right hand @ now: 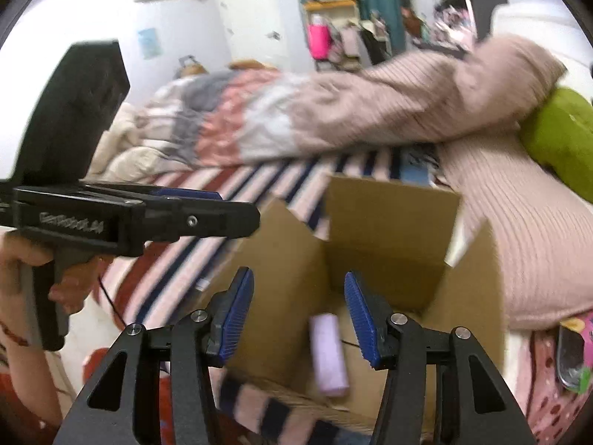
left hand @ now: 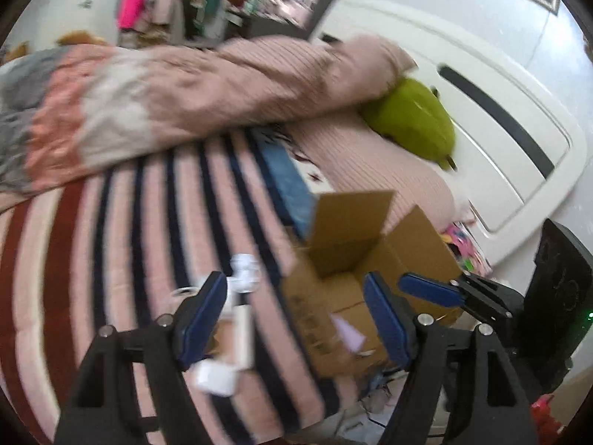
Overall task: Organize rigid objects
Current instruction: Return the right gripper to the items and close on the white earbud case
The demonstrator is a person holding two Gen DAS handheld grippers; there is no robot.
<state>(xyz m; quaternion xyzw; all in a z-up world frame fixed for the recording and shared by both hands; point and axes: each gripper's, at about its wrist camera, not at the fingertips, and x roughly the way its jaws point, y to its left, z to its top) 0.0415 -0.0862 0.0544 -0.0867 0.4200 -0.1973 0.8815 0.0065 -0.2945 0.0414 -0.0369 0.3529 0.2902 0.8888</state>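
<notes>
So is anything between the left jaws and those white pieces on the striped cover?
Nothing visible. The left gripper is open and empty; the white pieces lie on the striped cover just beyond its left pad, partly hidden by it. The cardboard box sits to their right, not in the path.

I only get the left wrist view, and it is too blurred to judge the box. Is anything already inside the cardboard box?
Observer: Yes. The right wrist view looks straight into the cardboard box, and a lilac block lies on its floor.
Operator: Is the right gripper holding that block?
Observer: No. The right gripper is open and aimed into the box. The block lies beyond its pads and neither pad presses on it.
</notes>
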